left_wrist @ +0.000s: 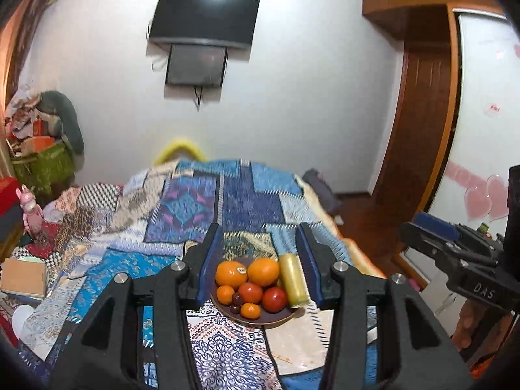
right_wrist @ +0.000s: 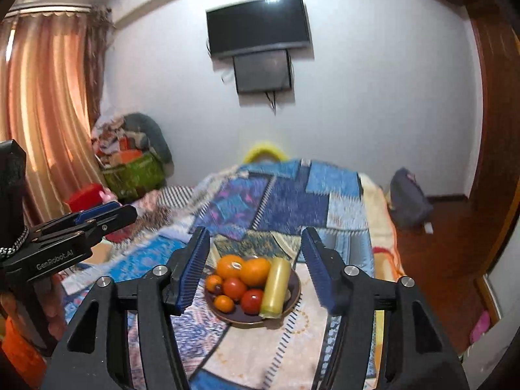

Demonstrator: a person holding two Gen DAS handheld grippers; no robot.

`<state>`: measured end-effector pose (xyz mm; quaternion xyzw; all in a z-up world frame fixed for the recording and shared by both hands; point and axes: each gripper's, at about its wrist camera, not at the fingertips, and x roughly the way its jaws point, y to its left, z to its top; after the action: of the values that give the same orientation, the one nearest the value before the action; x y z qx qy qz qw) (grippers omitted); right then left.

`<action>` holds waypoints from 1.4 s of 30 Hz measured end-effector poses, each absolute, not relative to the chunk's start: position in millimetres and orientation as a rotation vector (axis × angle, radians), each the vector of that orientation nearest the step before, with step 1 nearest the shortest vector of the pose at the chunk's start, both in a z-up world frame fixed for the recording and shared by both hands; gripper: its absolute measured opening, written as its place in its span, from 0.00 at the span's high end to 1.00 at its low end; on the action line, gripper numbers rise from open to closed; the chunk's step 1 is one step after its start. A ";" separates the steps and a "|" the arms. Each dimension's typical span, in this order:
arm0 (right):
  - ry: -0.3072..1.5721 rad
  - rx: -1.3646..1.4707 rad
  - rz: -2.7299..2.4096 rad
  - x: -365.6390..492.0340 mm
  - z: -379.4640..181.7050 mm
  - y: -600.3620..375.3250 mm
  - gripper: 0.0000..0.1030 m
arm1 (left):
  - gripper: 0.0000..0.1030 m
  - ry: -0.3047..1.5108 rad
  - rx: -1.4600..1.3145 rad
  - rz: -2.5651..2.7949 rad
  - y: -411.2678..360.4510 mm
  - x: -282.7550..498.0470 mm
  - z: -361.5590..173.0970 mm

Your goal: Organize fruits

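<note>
Fruit plate [left_wrist: 279, 320] is being framed by both grippers, nothing gripped.
Left gripper [left_wrist: 258, 237] and right gripper [right_wrist: 255, 240] are being held released above the patchwork bedspread [left_wrist: 201, 208], jaws apart and empty; oranges [left_wrist: 263, 271], tomatoes [left_wrist: 274, 299] and a yellow roll [left_wrist: 292, 279] are being carried by the plate, lying on the bedspread.

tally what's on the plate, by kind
Large oranges: 2
Small tangerines: 2
Red tomatoes: 2
Dark small fruits: 2
Yellow roll: 1
Total on the plate: 9
</note>
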<state>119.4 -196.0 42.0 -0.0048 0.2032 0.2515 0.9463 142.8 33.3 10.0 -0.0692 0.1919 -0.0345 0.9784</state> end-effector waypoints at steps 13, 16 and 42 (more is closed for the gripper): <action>0.304 -0.005 0.478 66.4 55.1 -191.6 0.11 | 0.16 0.245 -0.078 -0.054 14.1 51.9 44.7; 0.286 0.000 0.452 63.2 55.2 -191.9 0.01 | 0.10 0.244 -0.081 -0.053 13.9 43.1 43.7; 0.253 -0.018 0.431 36.8 57.0 -197.5 0.00 | 0.00 0.248 -0.074 -0.042 8.2 34.3 35.2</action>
<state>36.8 -197.5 57.0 -0.0088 0.1253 0.2135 0.9688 34.3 8.2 35.2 -0.0371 0.1235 -0.0208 0.9914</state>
